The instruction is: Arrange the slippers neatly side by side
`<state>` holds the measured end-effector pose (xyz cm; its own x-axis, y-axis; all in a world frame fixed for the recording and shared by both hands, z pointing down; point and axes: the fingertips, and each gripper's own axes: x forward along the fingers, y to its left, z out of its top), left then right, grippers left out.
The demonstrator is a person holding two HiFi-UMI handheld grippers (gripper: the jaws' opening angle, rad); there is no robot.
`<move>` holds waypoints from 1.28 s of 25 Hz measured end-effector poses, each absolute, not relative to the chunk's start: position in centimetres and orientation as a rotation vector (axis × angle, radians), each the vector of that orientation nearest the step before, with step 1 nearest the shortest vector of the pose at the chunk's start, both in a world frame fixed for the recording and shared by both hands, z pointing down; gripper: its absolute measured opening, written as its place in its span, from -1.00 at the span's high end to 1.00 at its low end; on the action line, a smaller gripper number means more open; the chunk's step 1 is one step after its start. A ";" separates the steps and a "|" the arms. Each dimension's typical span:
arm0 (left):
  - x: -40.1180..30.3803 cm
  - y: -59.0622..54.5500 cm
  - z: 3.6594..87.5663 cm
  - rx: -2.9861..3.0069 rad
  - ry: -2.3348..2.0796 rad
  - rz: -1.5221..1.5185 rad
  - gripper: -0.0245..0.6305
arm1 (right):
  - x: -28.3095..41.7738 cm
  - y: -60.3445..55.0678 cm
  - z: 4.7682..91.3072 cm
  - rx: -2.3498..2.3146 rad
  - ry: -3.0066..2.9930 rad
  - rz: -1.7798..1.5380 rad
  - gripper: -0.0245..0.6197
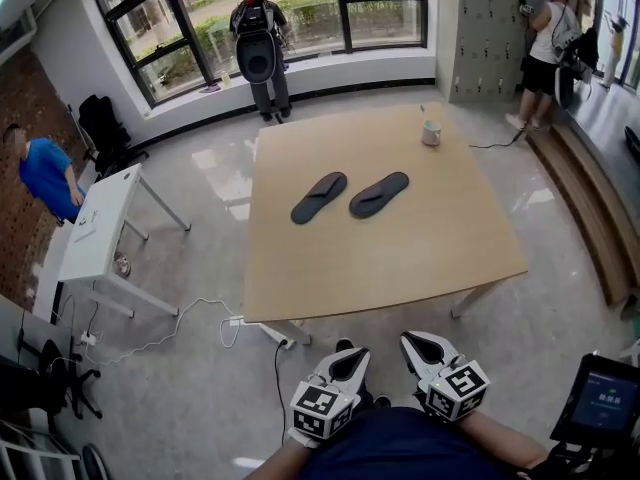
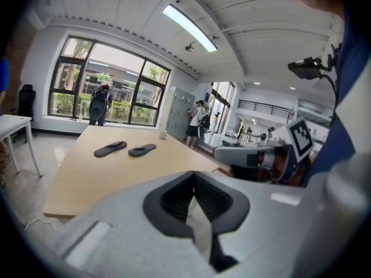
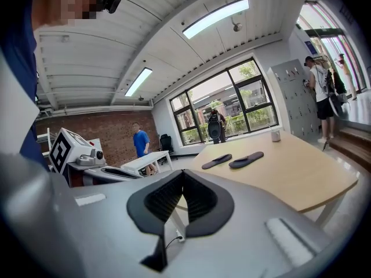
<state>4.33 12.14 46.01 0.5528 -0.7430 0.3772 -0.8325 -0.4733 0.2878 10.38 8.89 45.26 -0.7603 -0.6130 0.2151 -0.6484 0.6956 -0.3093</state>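
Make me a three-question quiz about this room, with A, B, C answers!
1. Where is the white cup? A floor B wooden table, beyond the slippers C windowsill
2. How many slippers lie there? A one B two C four
3. The left gripper and right gripper are: A shut, empty B wide open C holding slippers
Answers: B, it stands near the table's far edge; B, a dark pair lies mid-table; A, both jaw pairs meet on nothing.

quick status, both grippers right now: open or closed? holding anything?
Left gripper: closed, holding nothing.
Right gripper: closed, holding nothing.
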 end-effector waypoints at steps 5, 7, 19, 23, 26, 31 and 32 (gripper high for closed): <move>5.1 9.3 46.2 2.379 -1.223 0.278 0.91 | 11.4 6.3 45.5 1.123 -2.773 0.573 0.89; 5.2 8.1 46.5 2.382 -1.197 0.282 0.91 | 11.6 5.0 45.8 1.143 -2.753 0.591 0.89; 1.0 -1.3 47.0 2.384 -1.151 0.285 0.91 | 7.4 -4.0 46.3 1.163 -2.716 0.586 0.89; -0.4 -4.7 46.7 2.403 -1.121 0.279 0.91 | 6.2 -7.2 46.3 1.210 -2.694 0.605 0.89; -1.8 -7.2 47.5 2.422 -1.106 0.304 0.91 | 5.2 -9.7 46.6 1.238 -2.673 0.628 0.89; -4.1 -10.6 47.8 2.471 -1.063 0.285 0.91 | 3.6 -12.6 47.6 1.235 -2.634 0.607 0.89; -4.7 -11.3 48.3 2.494 -1.058 0.299 0.91 | 3.4 -13.2 47.7 1.218 -2.630 0.585 0.89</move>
